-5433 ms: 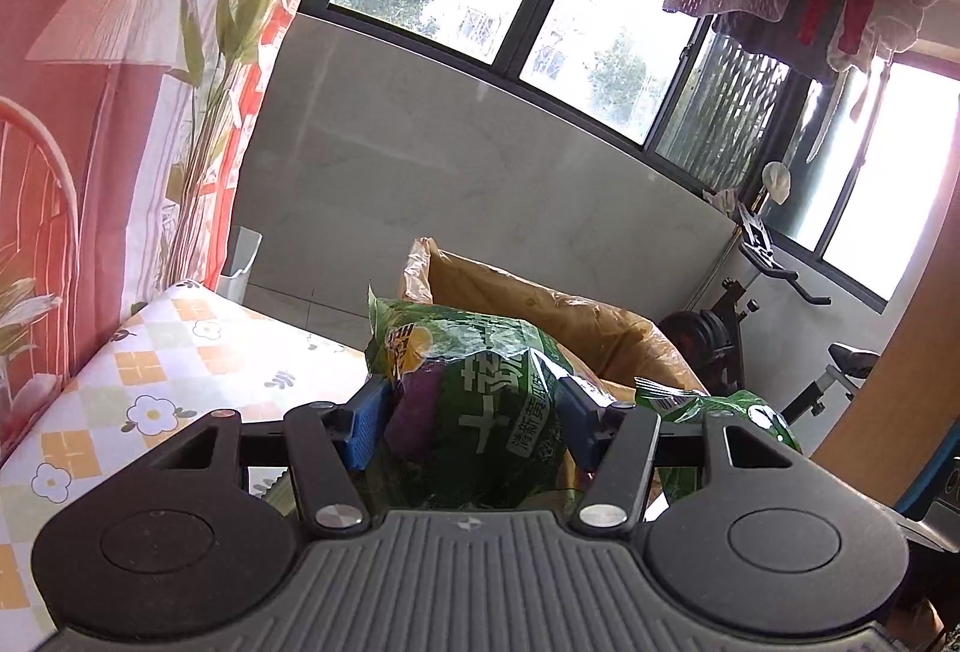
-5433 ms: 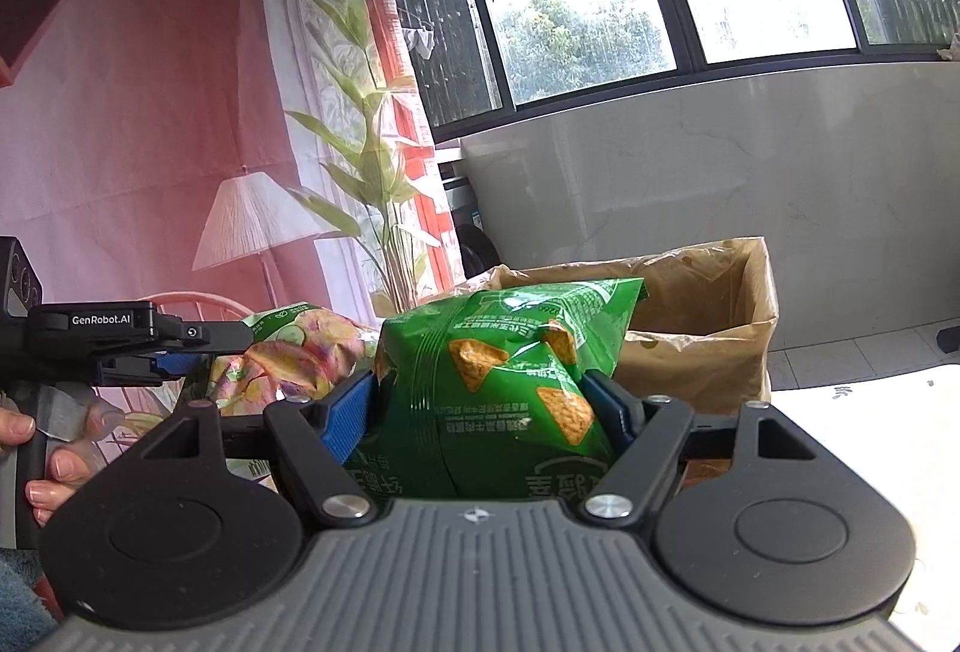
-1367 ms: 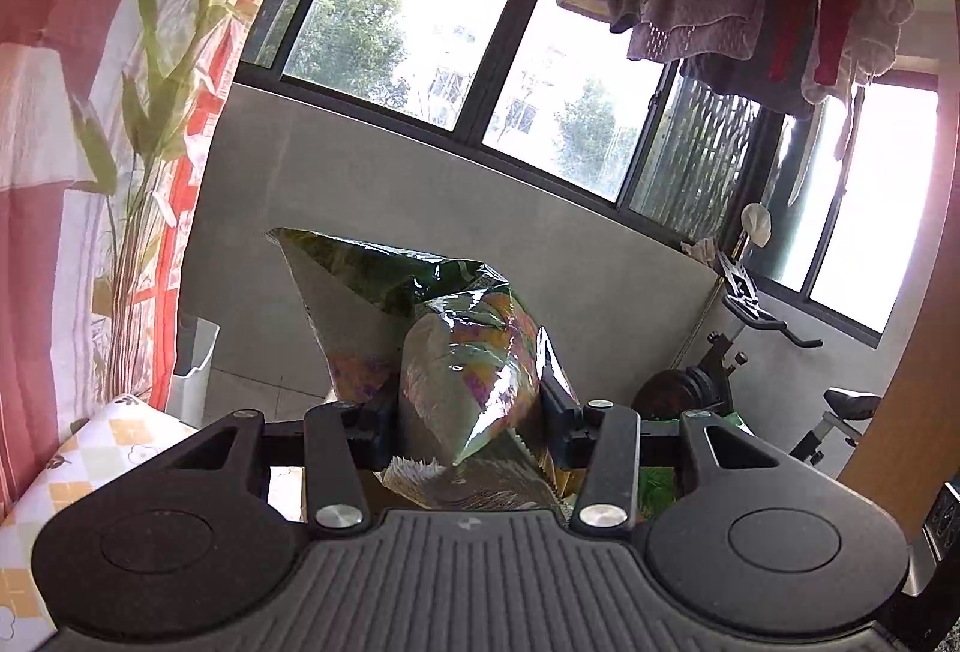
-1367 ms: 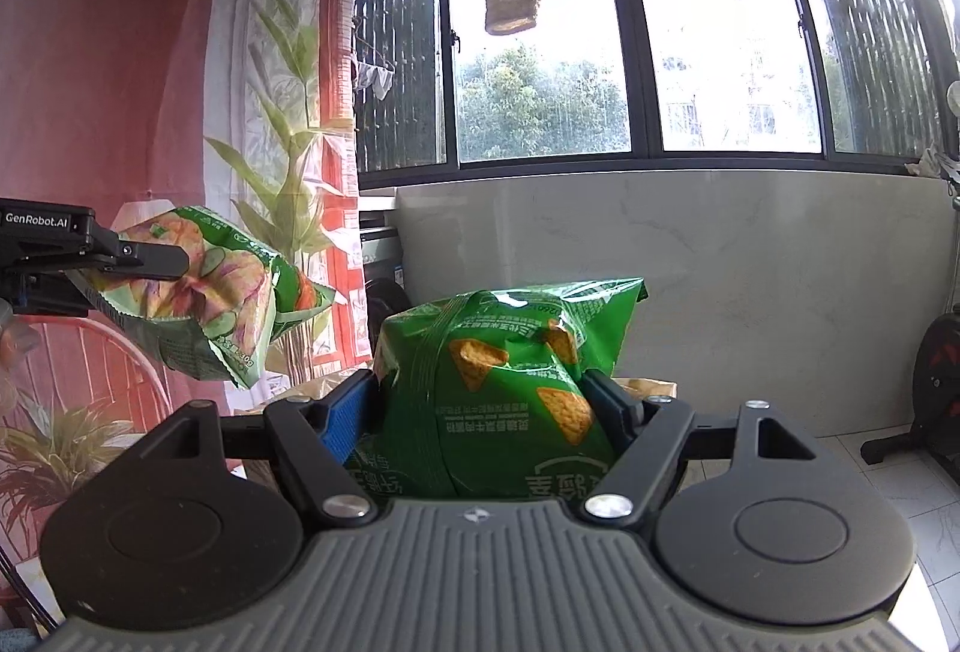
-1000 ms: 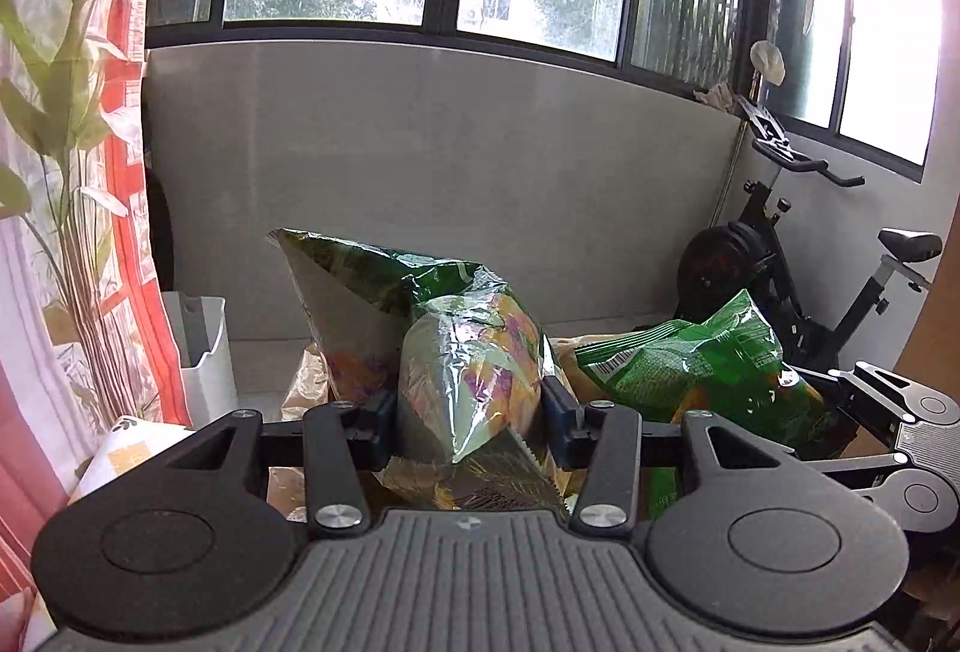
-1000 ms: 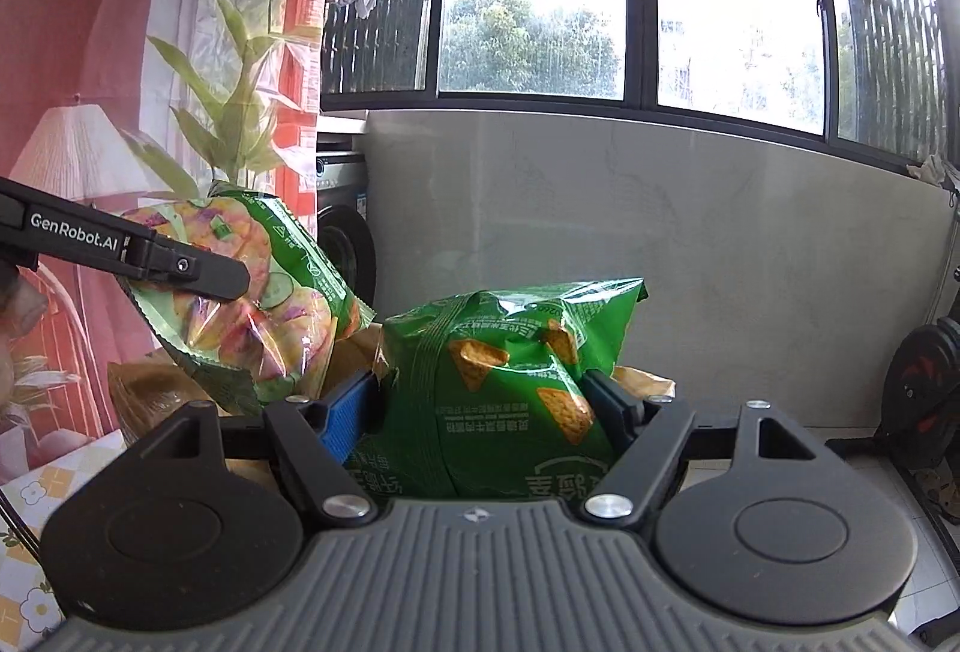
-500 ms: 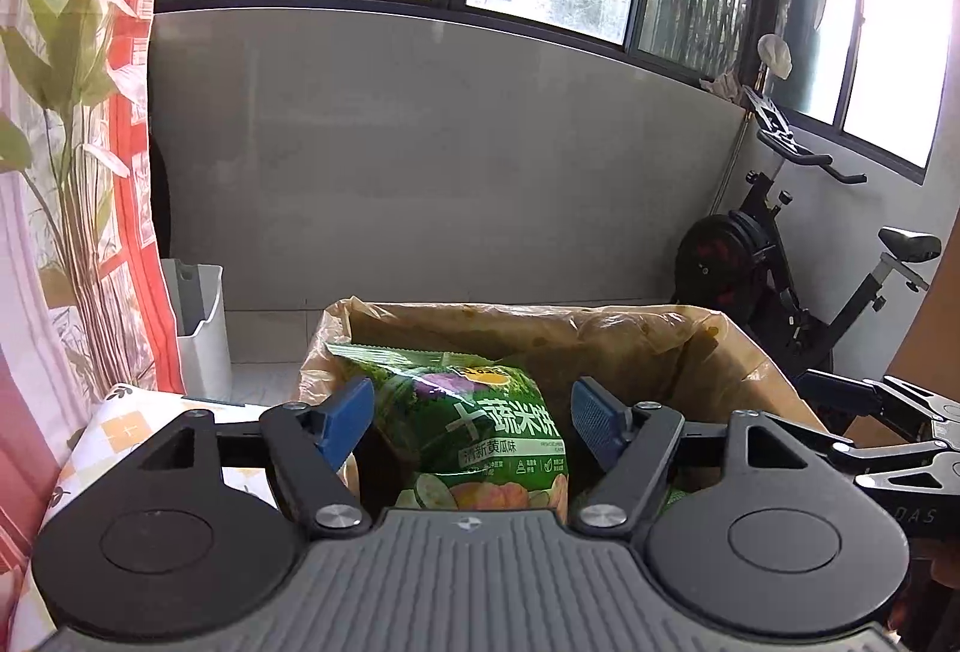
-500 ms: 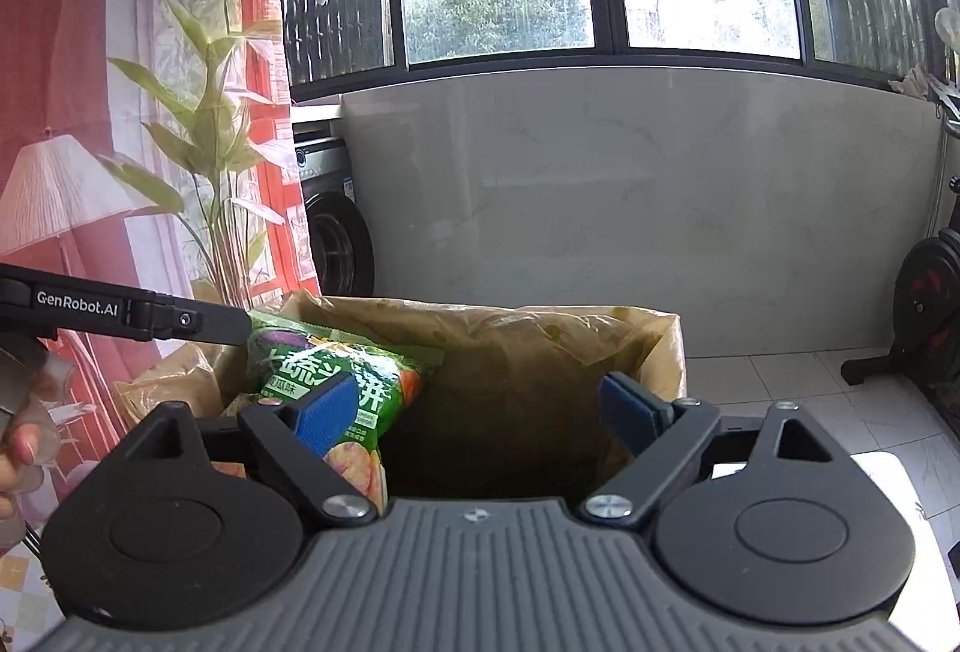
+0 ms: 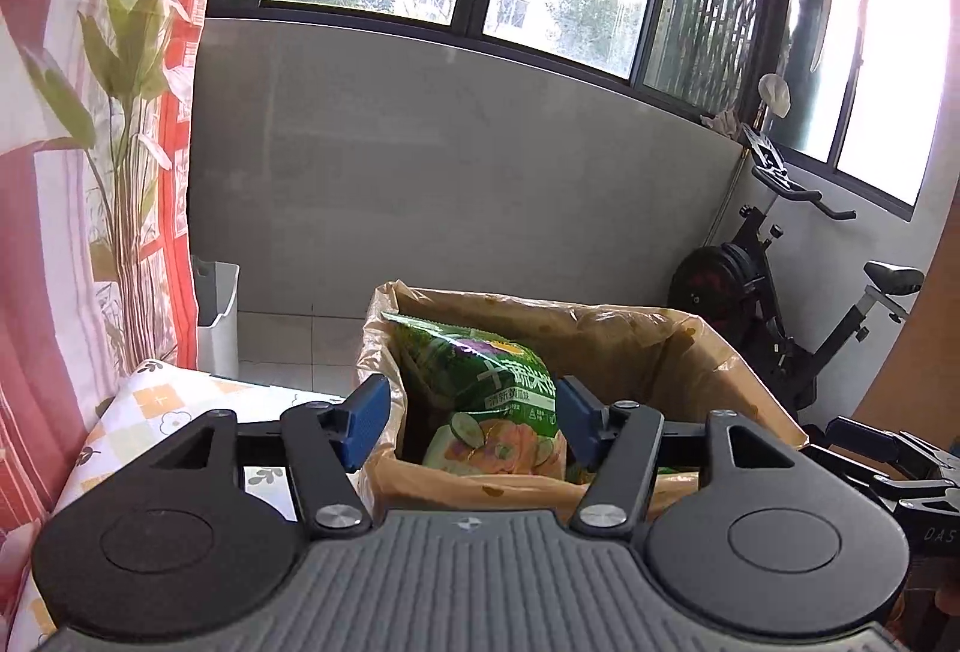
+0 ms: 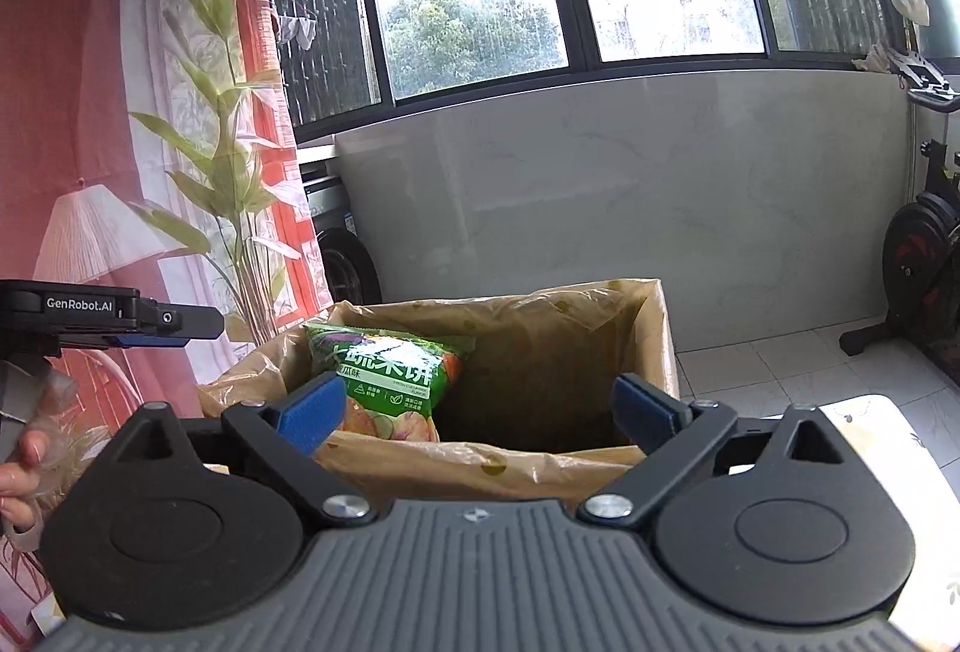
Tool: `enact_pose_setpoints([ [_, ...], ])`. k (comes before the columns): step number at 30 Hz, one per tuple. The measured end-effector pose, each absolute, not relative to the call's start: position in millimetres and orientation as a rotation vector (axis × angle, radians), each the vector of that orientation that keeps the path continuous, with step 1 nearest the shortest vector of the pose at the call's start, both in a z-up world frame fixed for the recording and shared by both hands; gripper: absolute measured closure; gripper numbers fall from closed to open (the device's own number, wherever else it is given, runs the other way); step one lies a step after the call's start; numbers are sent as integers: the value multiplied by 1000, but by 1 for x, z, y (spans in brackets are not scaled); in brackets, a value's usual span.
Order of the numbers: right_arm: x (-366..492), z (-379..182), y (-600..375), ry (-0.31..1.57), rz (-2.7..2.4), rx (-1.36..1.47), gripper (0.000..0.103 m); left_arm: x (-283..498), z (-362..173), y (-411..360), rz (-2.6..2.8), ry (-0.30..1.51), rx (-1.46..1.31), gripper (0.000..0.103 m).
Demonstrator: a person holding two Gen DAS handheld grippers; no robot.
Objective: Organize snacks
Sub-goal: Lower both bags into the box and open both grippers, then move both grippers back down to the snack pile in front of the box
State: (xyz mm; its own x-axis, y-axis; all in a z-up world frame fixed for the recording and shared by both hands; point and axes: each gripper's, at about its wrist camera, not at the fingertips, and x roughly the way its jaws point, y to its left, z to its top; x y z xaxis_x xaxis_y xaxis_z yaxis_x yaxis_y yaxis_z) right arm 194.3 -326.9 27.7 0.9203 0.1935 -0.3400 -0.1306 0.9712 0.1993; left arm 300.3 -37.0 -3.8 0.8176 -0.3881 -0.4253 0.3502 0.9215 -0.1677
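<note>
Standing upright in lined box, against its left wall: green snack bag, long axis vertical. Left tongs nearer, straddling bag, spread wide, empty. Right tongs wider apart, empty, bag off their left pad. Right view alone shows box's bare right half; left view shows bench.

Flower-print tablecloth table; bag-lined box on it
</note>
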Motion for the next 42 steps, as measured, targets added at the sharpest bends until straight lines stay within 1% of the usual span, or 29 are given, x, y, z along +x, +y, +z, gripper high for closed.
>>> enact_pose_setpoints([
  [4,168,16,-323,358,146,153,0,273,-23,-19,-368,487,-49,38],
  [7,153,2,-324,404,179,179,0,260,-40,-12,-354,520,-23,38],
  [12,129,-27,-327,452,134,159,0,241,-73,6,-307,573,-54,38],
  [14,122,-38,-328,477,93,156,2,238,-85,11,-284,601,-77,38],
  [16,116,-52,-332,533,66,182,4,235,-96,15,-259,631,-101,35],
  [18,111,-66,-333,604,44,197,7,232,-106,17,-236,654,-108,34],
  [21,105,-85,-332,691,11,186,14,229,-119,19,-219,680,-95,34],
  [23,103,-98,-328,766,-20,161,26,226,-128,20,-212,701,-89,34],
  [25,104,-109,-325,833,-54,139,28,225,-135,23,-203,720,-102,34],
  [27,105,-117,-329,875,-70,158,28,224,-139,25,-196,729,-113,34],
  [29,107,-121,-329,897,-87,167,30,219,-143,25,-187,730,-116,34],
  [30,107,-123,-329,905,-84,168,32,219,-144,25,-182,731,-118,34],
  [31,107,-125,-329,911,-73,176,37,218,-145,26,-180,733,-119,34],
  [38,114,-130,-316,929,10,150,56,217,-158,30,-162,772,-146,34],
  [40,115,-130,-312,928,36,138,60,217,-161,28,-165,786,-137,34],
  [42,116,-131,-308,926,66,132,60,217,-165,25,-170,801,-125,34],
])
